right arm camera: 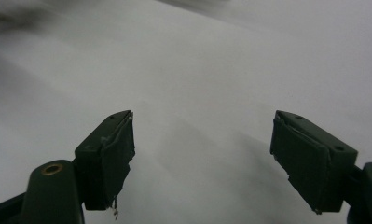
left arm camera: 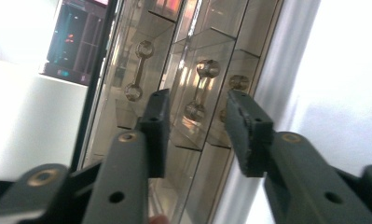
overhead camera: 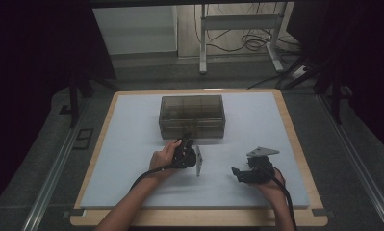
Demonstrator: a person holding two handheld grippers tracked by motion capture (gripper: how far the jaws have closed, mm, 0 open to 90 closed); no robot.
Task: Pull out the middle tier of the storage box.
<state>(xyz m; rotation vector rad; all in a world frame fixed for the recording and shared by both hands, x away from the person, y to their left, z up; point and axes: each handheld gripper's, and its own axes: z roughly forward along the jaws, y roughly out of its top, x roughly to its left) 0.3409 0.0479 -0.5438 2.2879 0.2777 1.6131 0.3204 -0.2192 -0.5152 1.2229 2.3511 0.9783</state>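
Smoked clear drawer box (overhead camera: 192,117) sits mid-counter, toward far edge; drawer fronts with dumbbell-shaped pulls (left arm camera: 202,88) face person.

Risk: box looks light, nothing bracing it. A pull on one knob likely drags or tips whole box instead of sliding the drawer. Off-centre bite could slip off glossy pull.

Left hand-held gripper (overhead camera: 185,149) at box front, jaws part open, straddling middle pull, not closed on it; contact unclear.

Right hand-held gripper (overhead camera: 250,172) well apart over bare counter (overhead camera: 132,144), jaws wide, empty.
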